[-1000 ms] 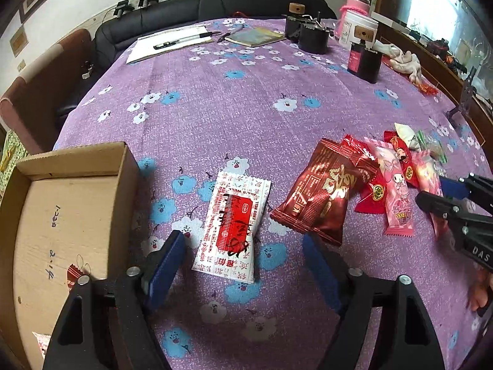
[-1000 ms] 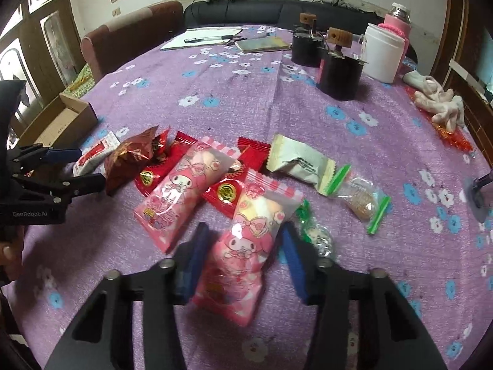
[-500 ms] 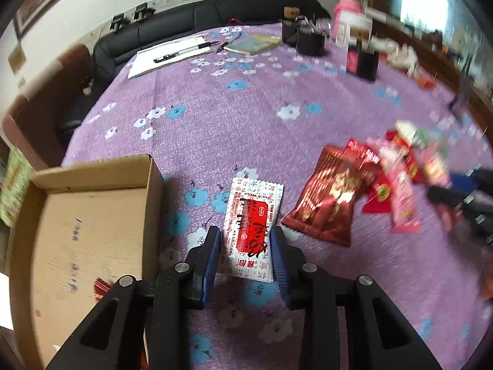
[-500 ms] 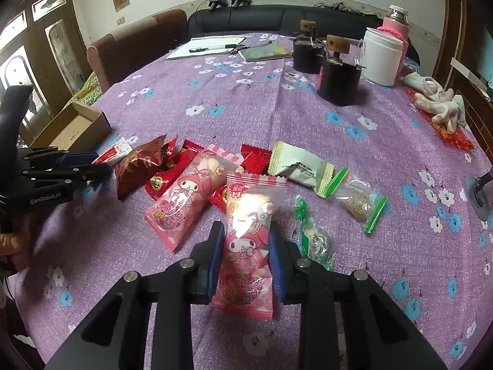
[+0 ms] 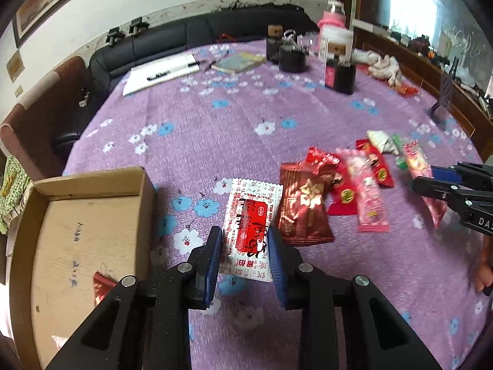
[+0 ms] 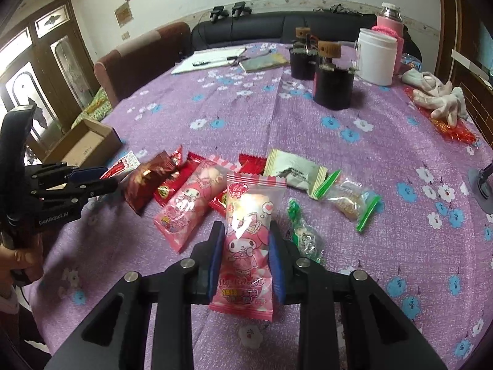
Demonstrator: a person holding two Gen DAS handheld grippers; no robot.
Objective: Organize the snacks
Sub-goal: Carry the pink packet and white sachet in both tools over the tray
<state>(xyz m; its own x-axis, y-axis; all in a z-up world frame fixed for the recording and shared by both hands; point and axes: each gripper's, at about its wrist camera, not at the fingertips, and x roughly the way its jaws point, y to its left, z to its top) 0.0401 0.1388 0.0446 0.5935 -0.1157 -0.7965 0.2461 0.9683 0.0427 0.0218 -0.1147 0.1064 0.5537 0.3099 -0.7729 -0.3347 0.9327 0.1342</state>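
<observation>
We find a round table under a purple flowered cloth (image 5: 215, 117), with a dark sofa behind it and jars, a notebook and a pen at the far side. An open cardboard box (image 5: 83, 234) sits at the near left edge of the table, one red wrapper already lying on its floor. We judge it to be the container the snacks are being sorted into. The remaining snacks lie in a loose, overlapping row mid-table: a dark red packet (image 5: 303, 212), small red packets, a pink packet (image 6: 191, 206), a cream one and clear green-sealed bags.

The left gripper (image 5: 245, 259) has just been closing. Its blue pads now stand narrow against the long edges of a white-and-red sachet (image 5: 251, 228), which sits between them just beside the box; the sachet appears gripped, its near end clear of the cloth. Holding it lengthwise should let it drop flat into the box.

The right gripper (image 6: 245, 257) is closed to a narrow gap on a second pink packet (image 6: 248, 240), pads pressing its two sides, packet raised and pointing away from the camera. It sits at the near edge of the row, well apart from the box, so in our judgement a carry across to the left is needed.
</observation>
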